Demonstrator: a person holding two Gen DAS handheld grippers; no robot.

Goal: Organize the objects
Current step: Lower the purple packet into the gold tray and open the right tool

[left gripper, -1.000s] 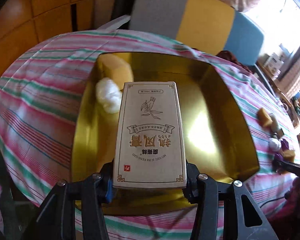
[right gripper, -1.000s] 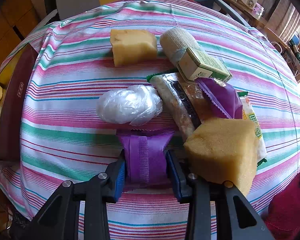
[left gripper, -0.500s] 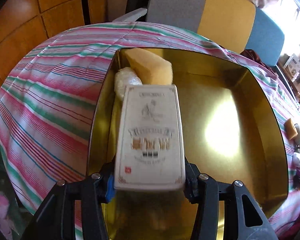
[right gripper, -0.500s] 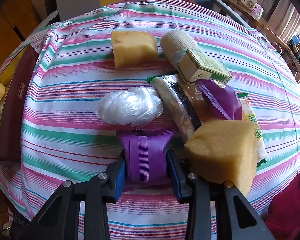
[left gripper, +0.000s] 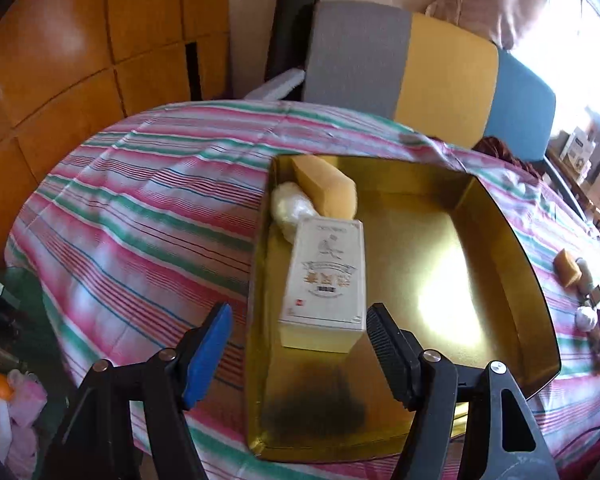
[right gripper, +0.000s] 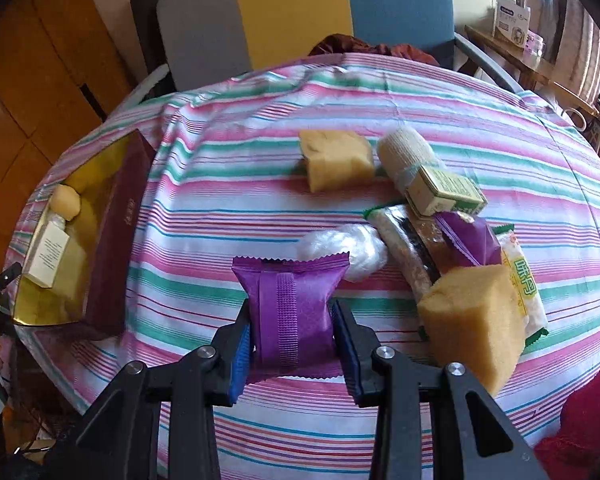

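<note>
A cream carton with printed lettering lies flat in the gold tray, along its left wall, below a white plastic ball and a yellow sponge. My left gripper hangs just in front of the carton; its jaws are opening and touch nothing. In the right wrist view my right gripper is shut on a purple snack packet, lifted off the striped cloth. The tray with the carton shows at far left.
On the cloth right of the held packet lie a yellow sponge, a second sponge, a bandage roll, a small green box, a white bag ball, snack bars and another purple packet. Chairs stand behind the table.
My left gripper has let go of the carton, which now lies in the tray, and has drawn back with wider jaws. My right gripper has lifted the purple packet off the cloth.
</note>
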